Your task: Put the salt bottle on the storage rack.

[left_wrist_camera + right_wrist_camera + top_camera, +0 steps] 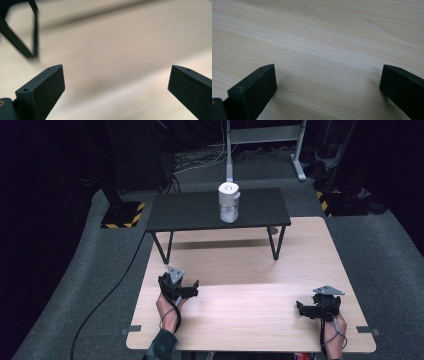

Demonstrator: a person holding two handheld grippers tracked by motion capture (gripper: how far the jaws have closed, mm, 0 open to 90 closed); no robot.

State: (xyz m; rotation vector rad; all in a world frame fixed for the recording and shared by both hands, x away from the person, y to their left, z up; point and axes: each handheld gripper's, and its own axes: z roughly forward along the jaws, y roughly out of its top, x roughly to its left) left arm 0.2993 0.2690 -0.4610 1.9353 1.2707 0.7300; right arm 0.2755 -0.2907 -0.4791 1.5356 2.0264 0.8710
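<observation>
Left gripper [192, 289] hovering at desk's [250, 265] 8 o'clock, right gripper [301, 307] at 4; both jaws gaping wide, gripping nothing.

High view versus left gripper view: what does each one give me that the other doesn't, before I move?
The high view alone shows the white cylindrical container standing upright on the black raised shelf, the right gripper held low at the table's near right, and the person's hands. The left gripper view alone shows close up how the left gripper stands: jaws wide apart with bare wood between them, and one shelf leg blurred at upper left. Both show the wooden table, the shelf's legs and the left gripper.
</observation>
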